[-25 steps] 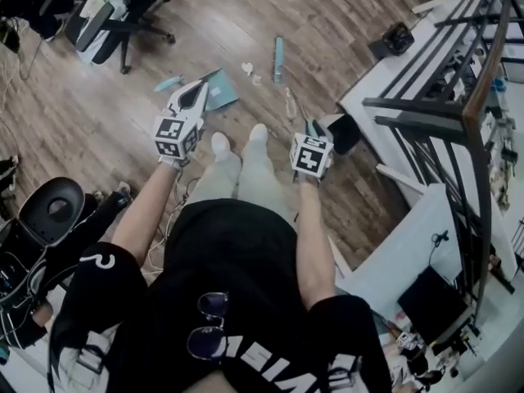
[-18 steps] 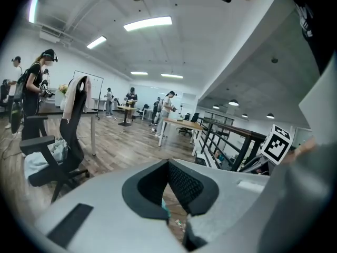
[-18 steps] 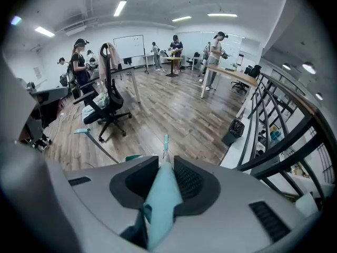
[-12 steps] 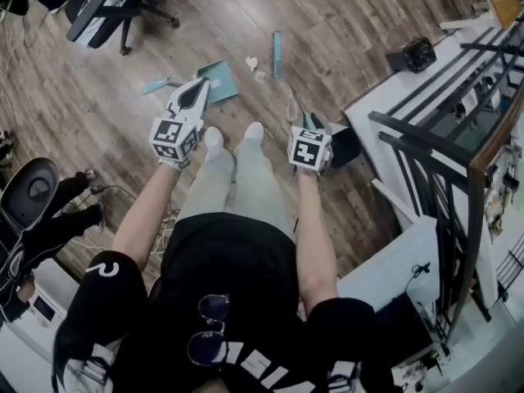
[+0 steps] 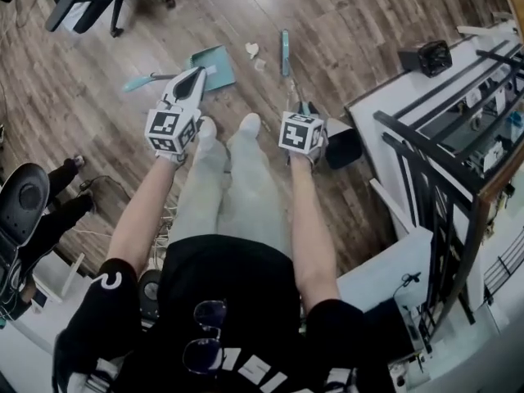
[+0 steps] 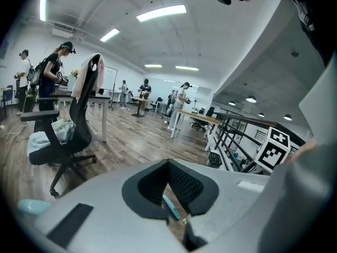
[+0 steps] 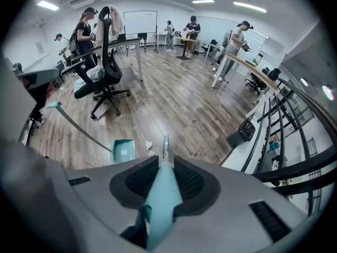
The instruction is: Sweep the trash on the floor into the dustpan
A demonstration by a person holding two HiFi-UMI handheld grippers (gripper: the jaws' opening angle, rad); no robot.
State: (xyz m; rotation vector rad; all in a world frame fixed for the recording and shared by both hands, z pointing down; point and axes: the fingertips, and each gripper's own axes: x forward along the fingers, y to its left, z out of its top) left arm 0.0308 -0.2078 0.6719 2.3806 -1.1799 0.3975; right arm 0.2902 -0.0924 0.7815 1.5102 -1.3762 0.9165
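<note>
I am standing on a brown wood-plank floor [image 5: 352,15], looking down past my own legs at both tools. My right gripper [image 7: 166,163] is clenching the pale teal plastic handle of a long broom [image 7: 159,202], which is running out between its black ribbed pads towards the floor. The narrow teal broom head [image 5: 285,51] is resting on the planks ahead of my right foot.

My left gripper [image 5: 195,79] is hanging in front of my left foot with its jaws drawn together at the tips and nothing between them.

The trash, two small crumpled white scraps [image 5: 252,49], is lying between the broom head and the flat teal plastic dustpan [image 5: 214,65]. It is just beside the pan's open edge, not inside it. The pan's long thin handle is stretching away to my left. The closed left tips are pointing towards the pan but, as far as I can judge, are not touching it.

Over the last second my head has been swinging, so the whole floor is sliding across my view, and both grippers are sitting slightly further forward. The broom head, scraps and pan are keeping the same places relative to one another. I am judging that no sweeping stroke has begun: the grip is secure, the scraps are waiting, and the pan is unheld.
</note>
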